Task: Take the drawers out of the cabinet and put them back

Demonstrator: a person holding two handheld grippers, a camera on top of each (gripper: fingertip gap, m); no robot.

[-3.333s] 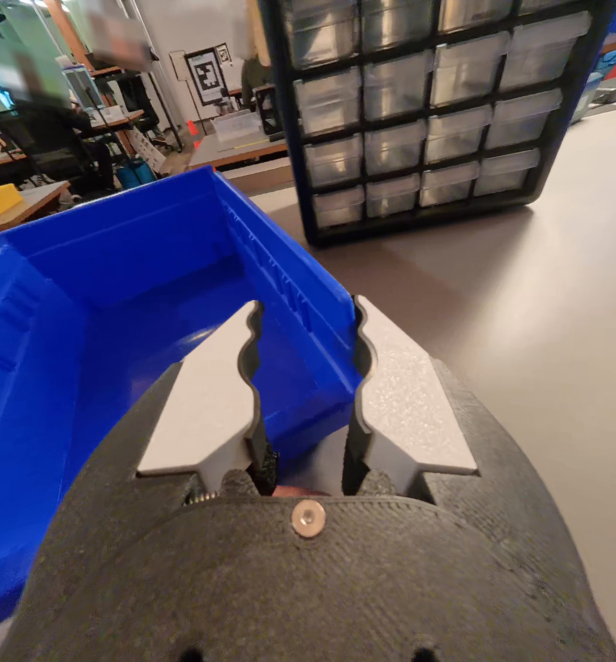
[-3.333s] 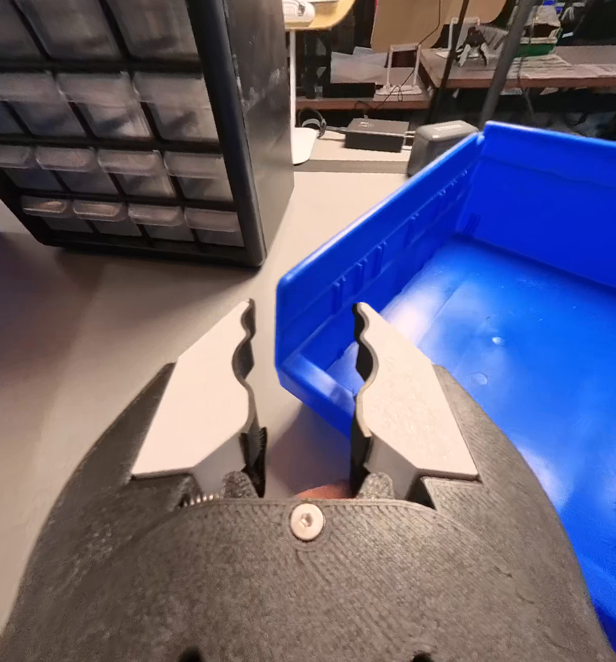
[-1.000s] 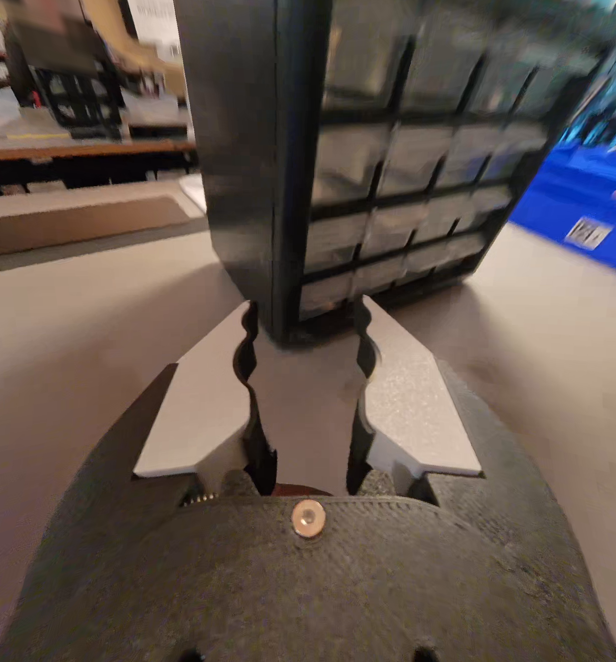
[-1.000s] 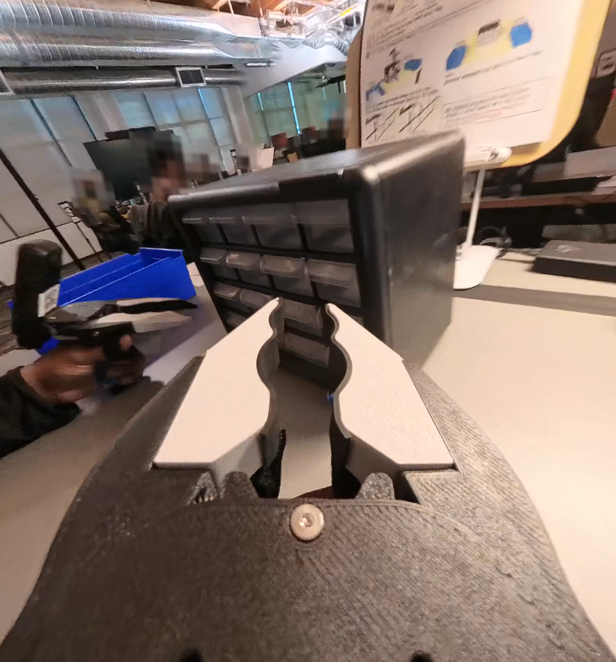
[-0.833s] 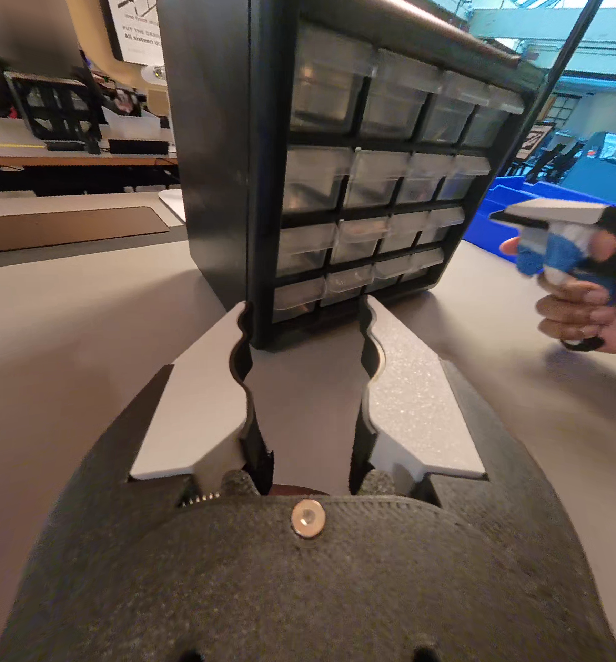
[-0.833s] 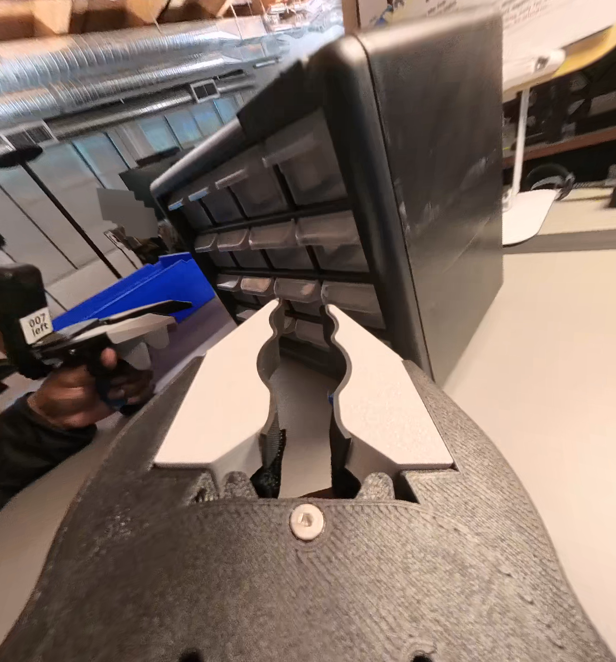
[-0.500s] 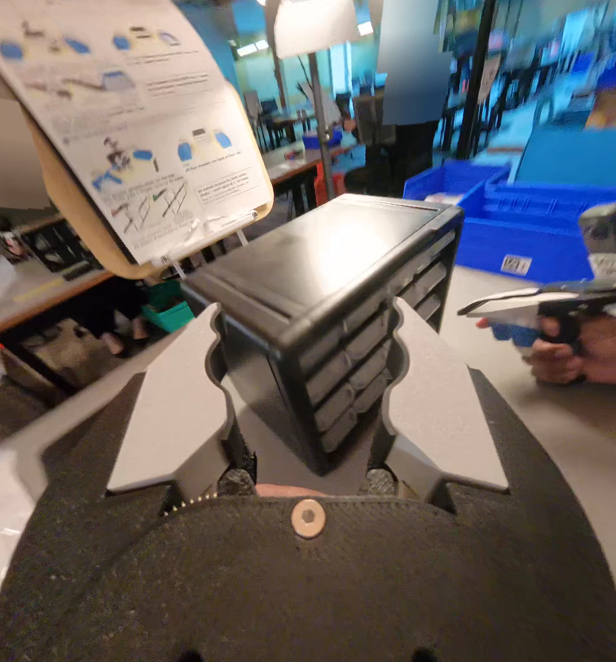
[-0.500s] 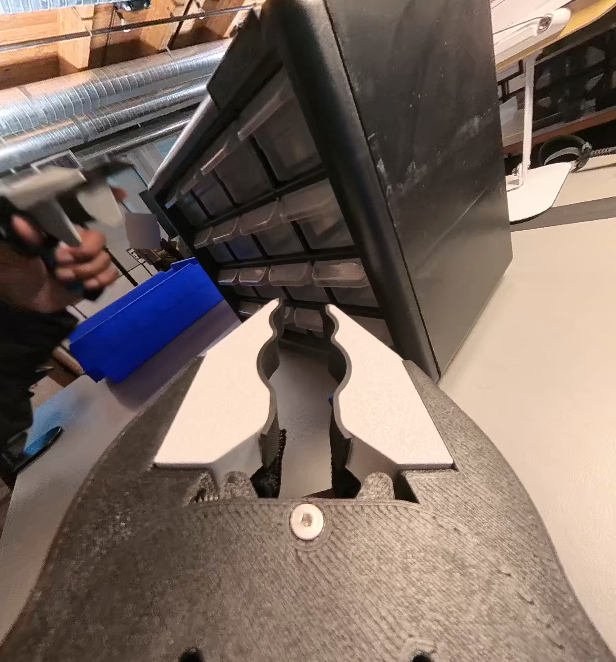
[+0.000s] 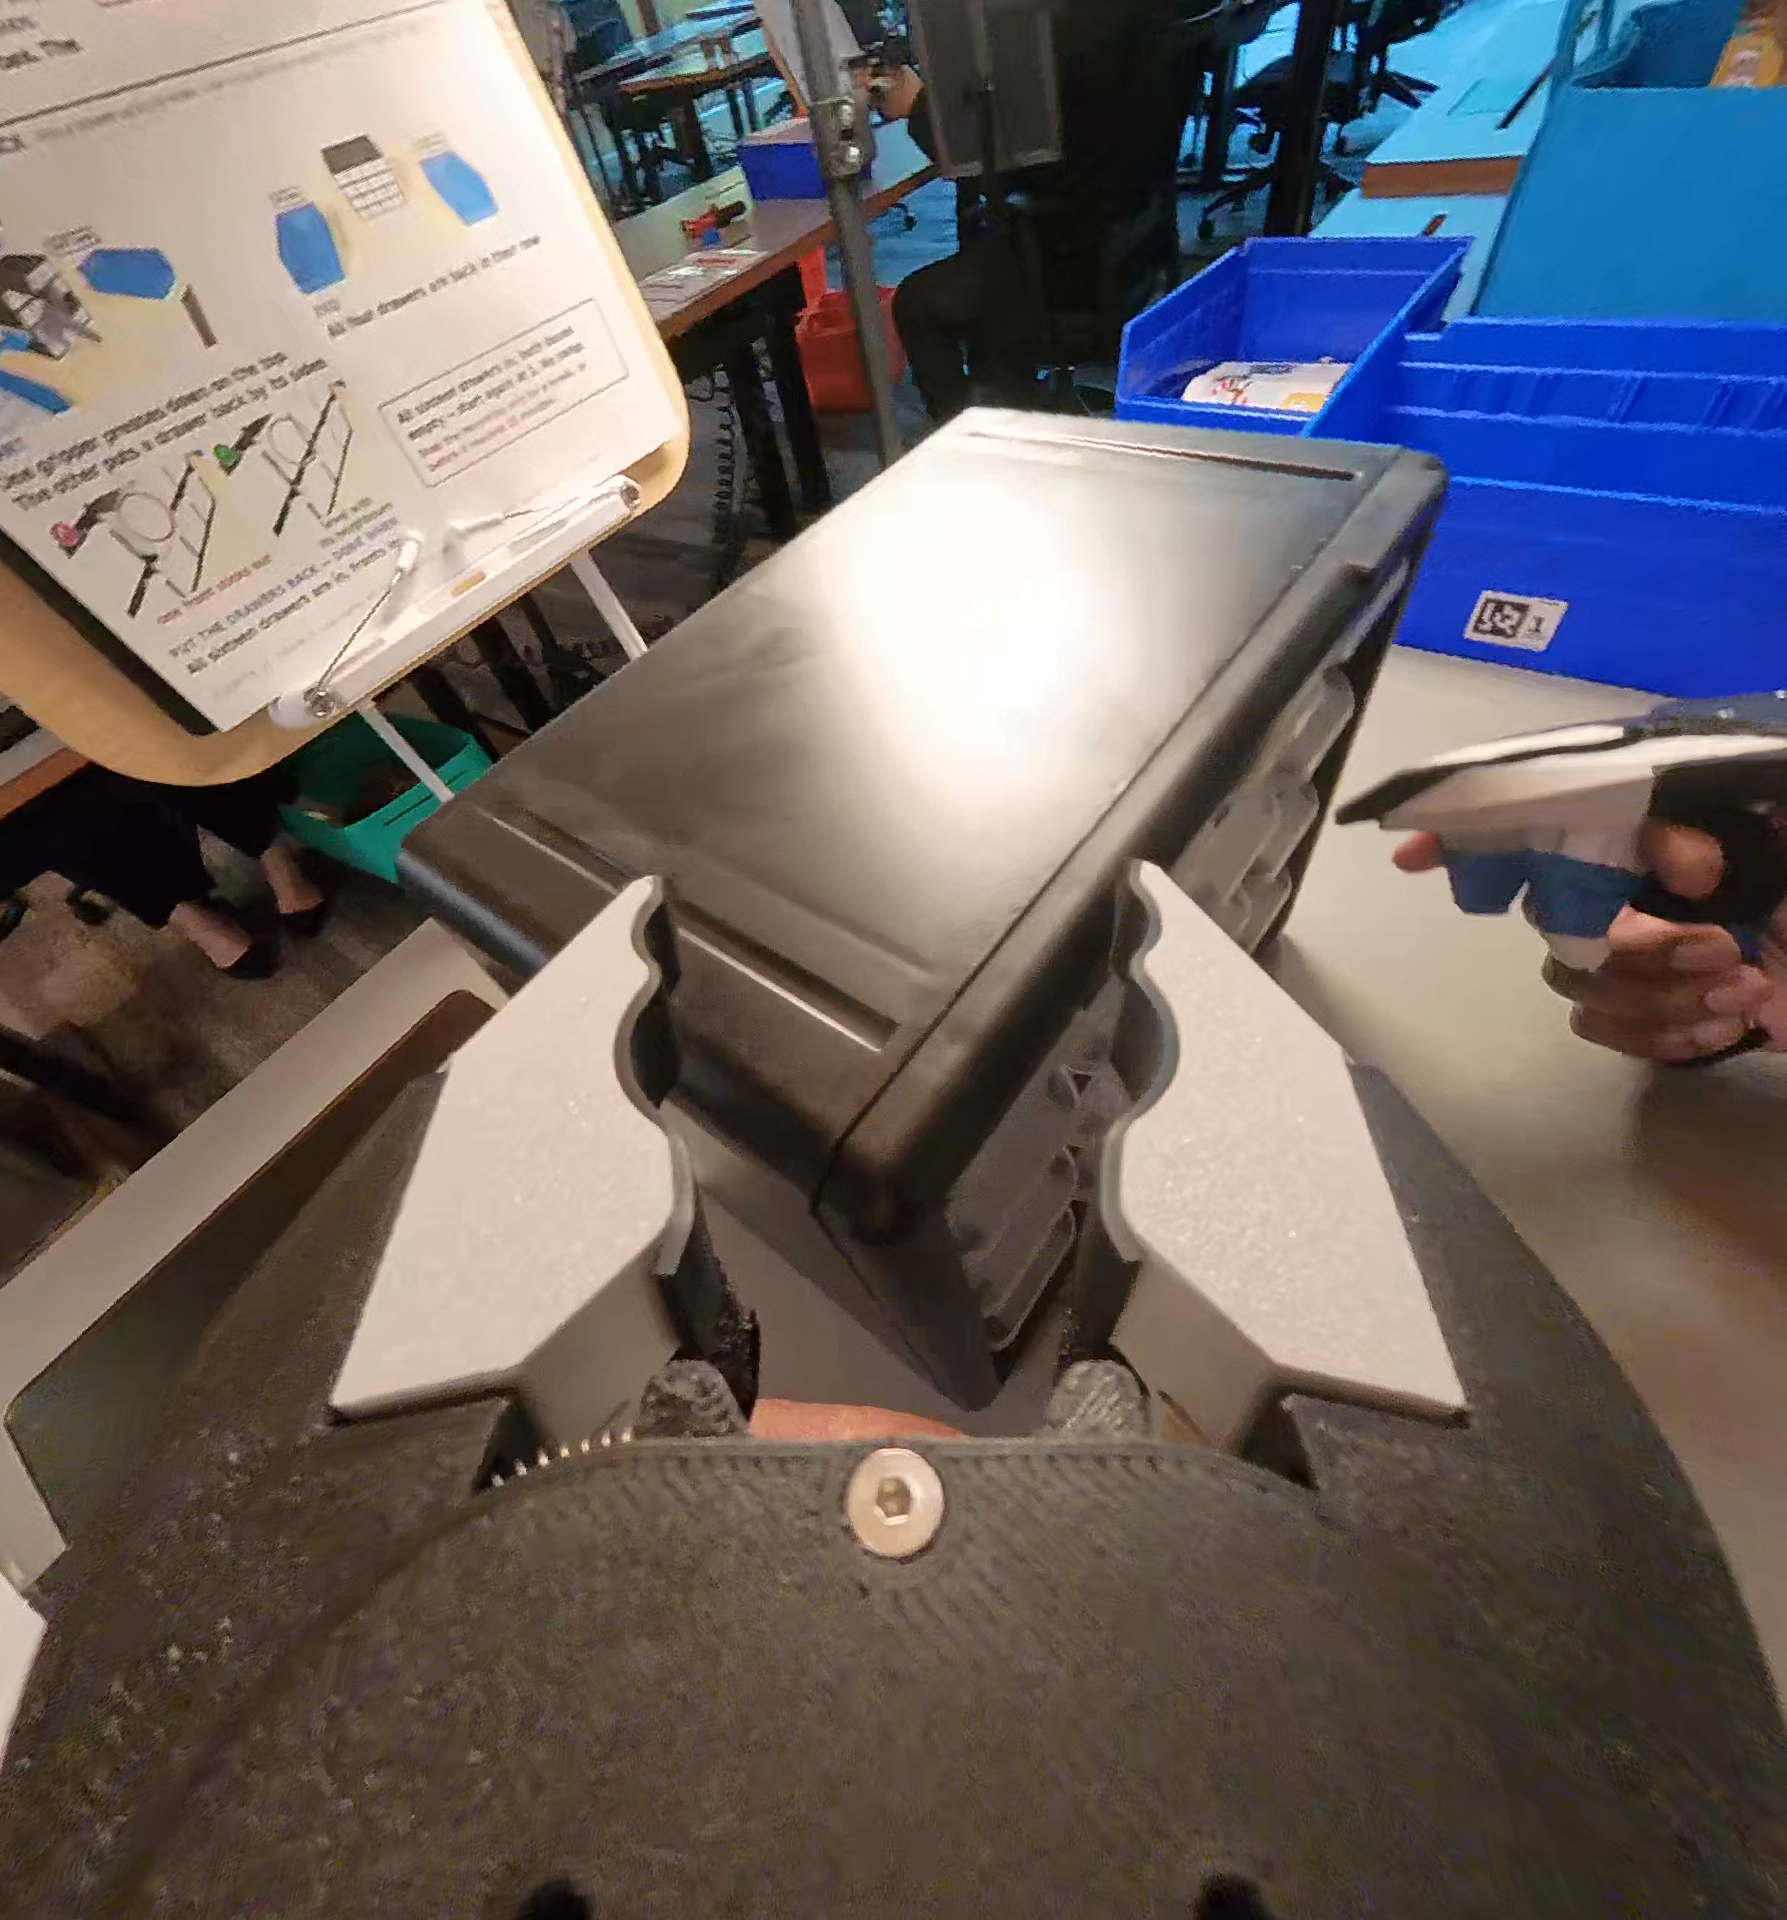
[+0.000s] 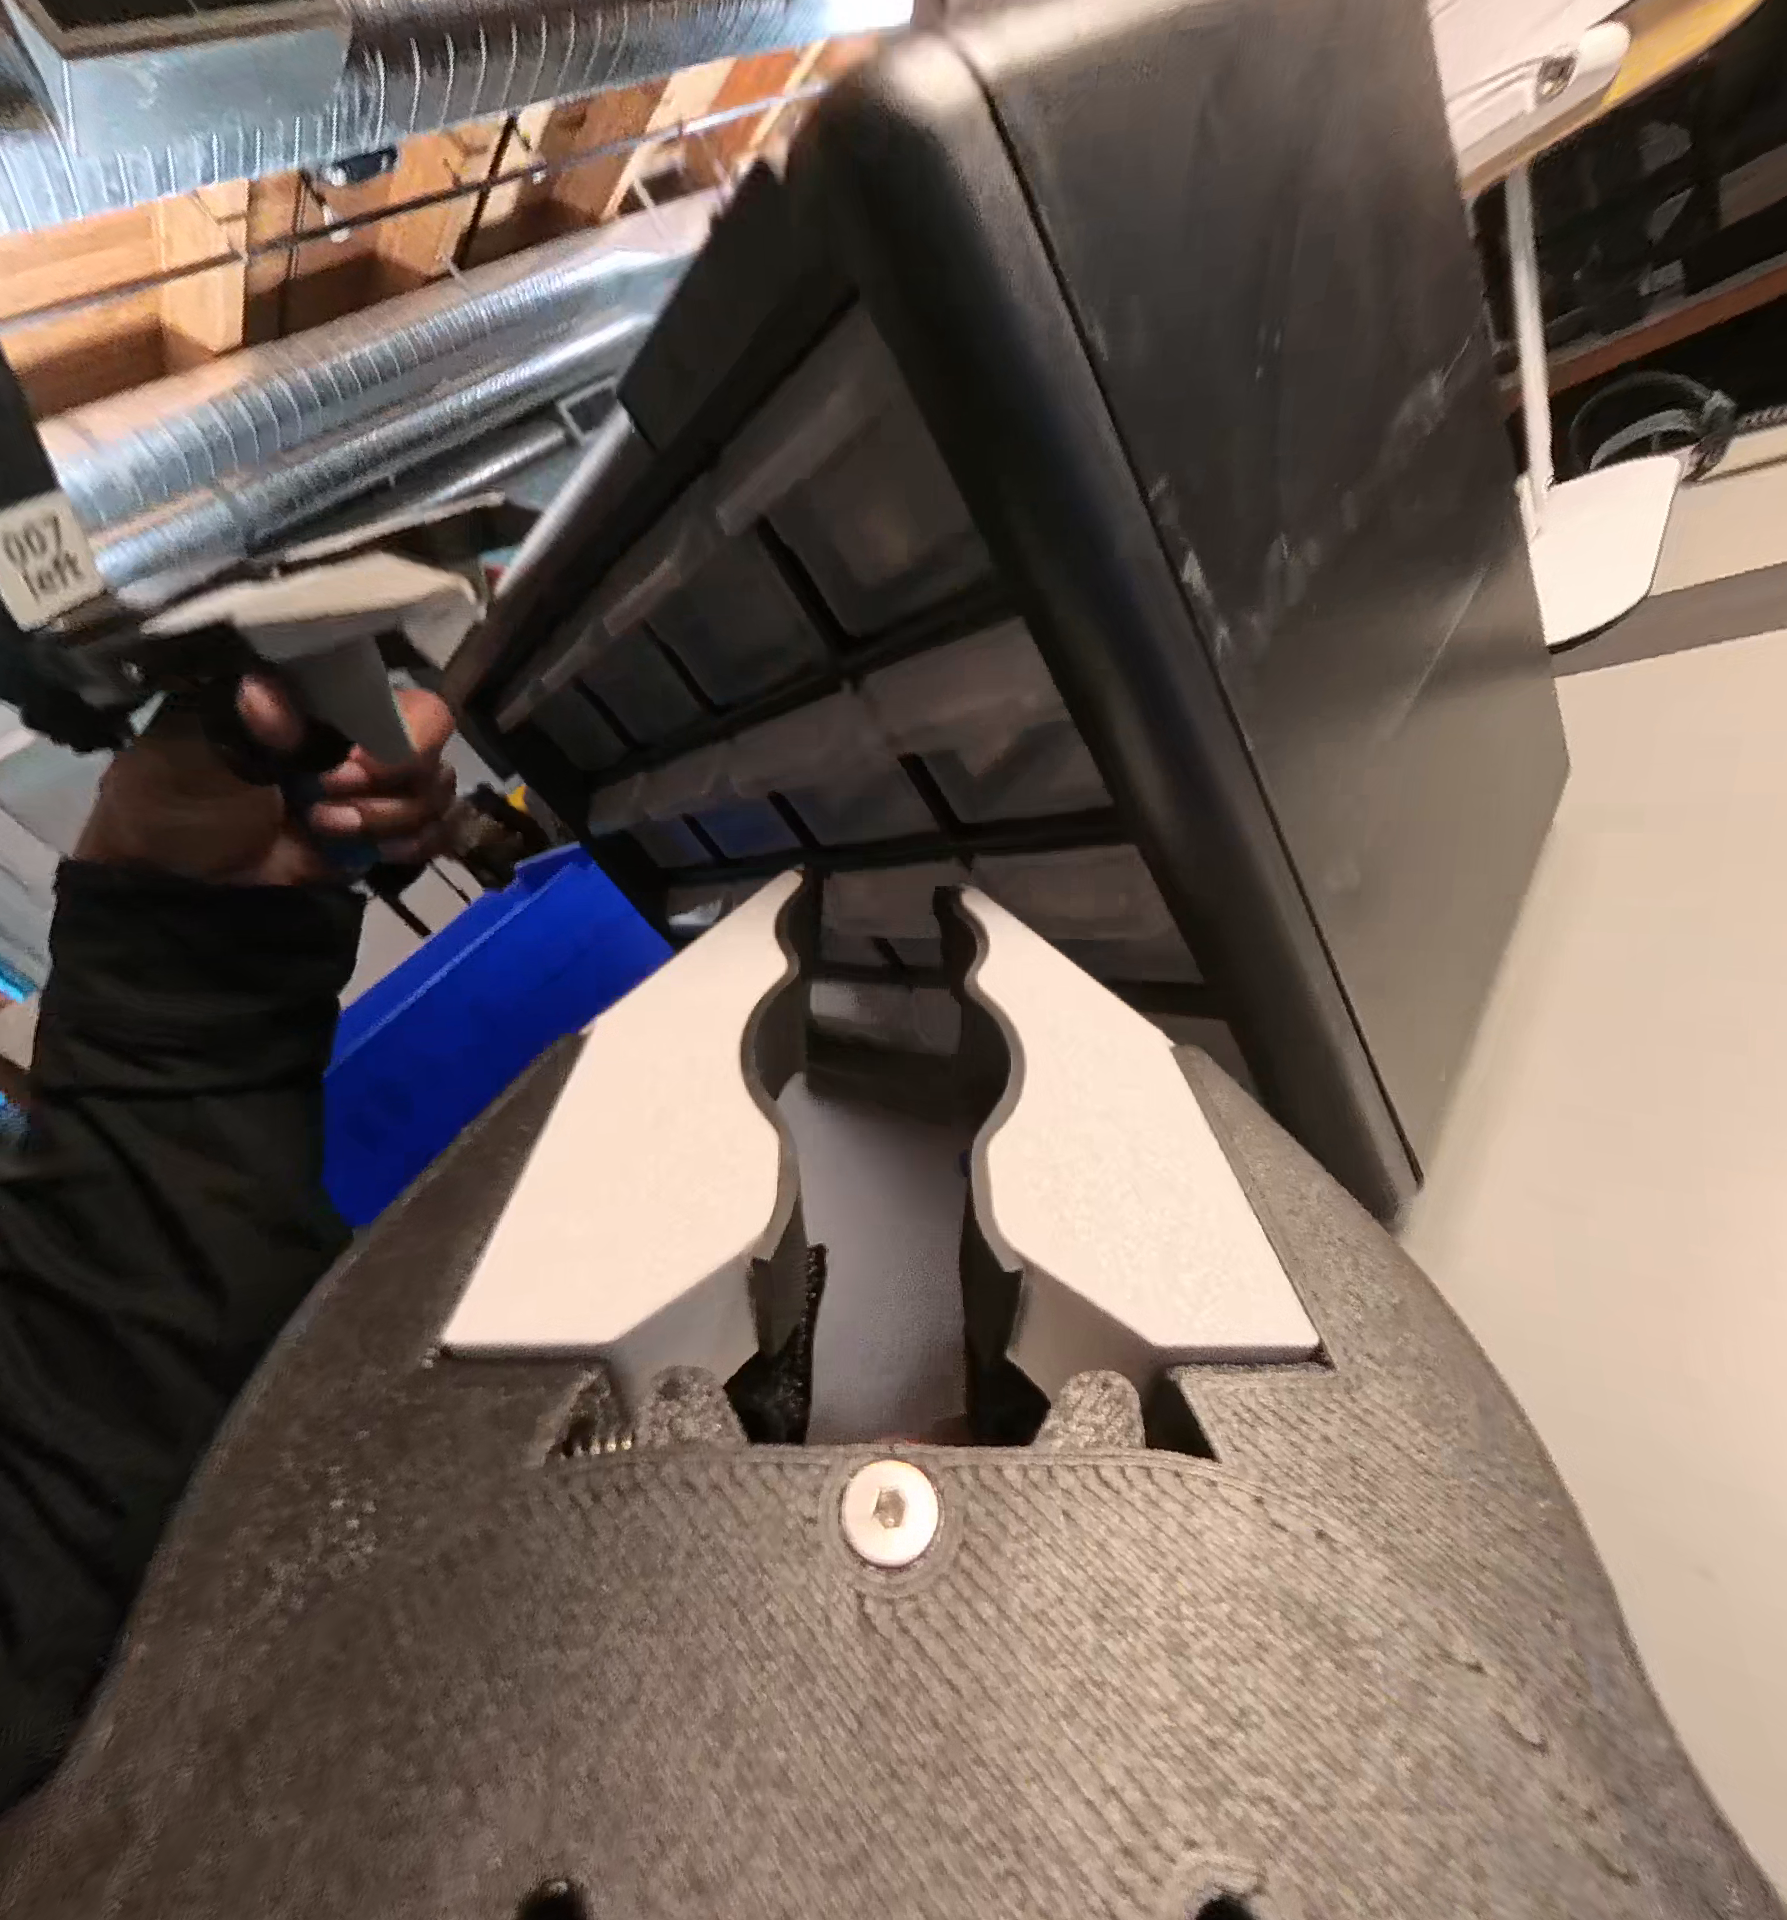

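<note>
Cabinet (image 9: 972, 665): glossy black plastic w/ clear plastic drawers (image 10: 868, 540); fingers (image 9: 546, 1164) matt grey, grainy.

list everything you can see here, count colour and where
cabinet: one, black, on the table, clear drawers in its front
table: one, grey, under the cabinet
bins: several, blue, beyond the cabinet
instruction board: one, white on tan backing, behind the cabinet on the left
ducts: silver, overhead
left gripper: fingers wide apart over the cabinet's top corner
right gripper: fingers narrowly apart, pointing at the lower drawers
hands: two, one on each gripper
</note>
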